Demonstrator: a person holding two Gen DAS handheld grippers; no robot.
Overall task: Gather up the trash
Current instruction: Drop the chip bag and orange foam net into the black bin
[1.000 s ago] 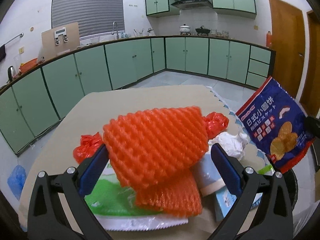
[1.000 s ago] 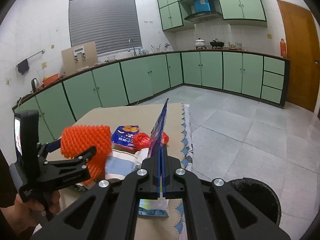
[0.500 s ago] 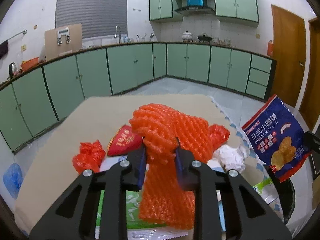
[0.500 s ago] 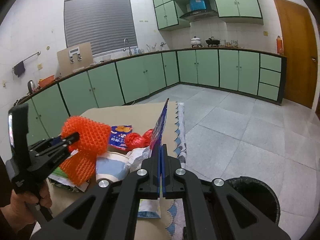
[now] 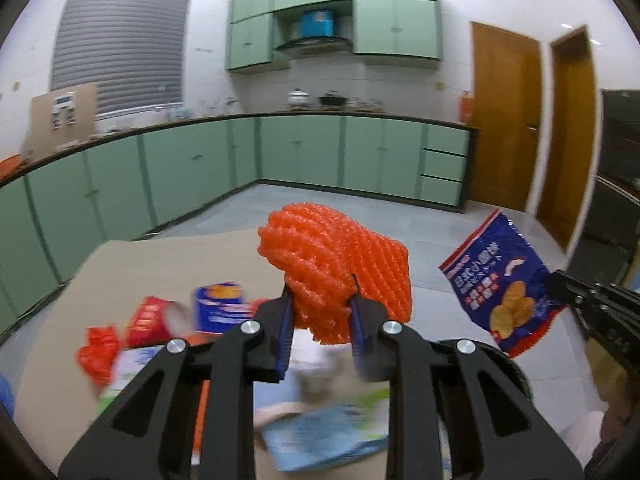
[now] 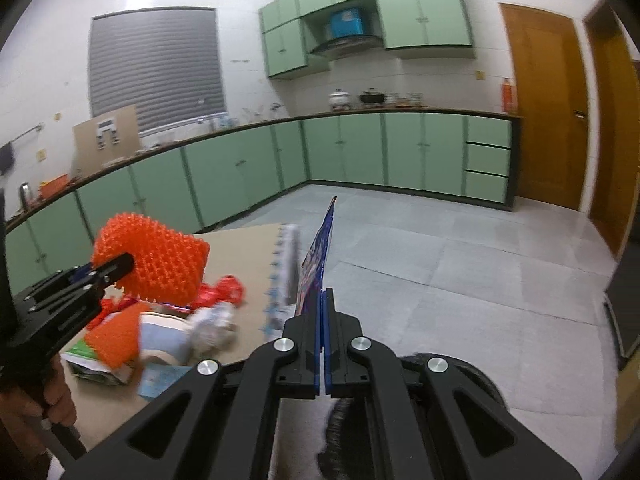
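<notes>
The left gripper is pinched on an orange foam net, which is squeezed between the blue pads and lifted clear of the table. To its right, the right gripper is pressed together on the edge of a blue snack bag, which is held upright in the air. Below and just ahead of the right gripper, the dark rim of a trash bin is seen on the floor. Behind the net, more wrappers and red scraps are left on the table. The carrying step seems to be in hand: both items should next be brought over the bin, and the jaws spread there.
</notes>
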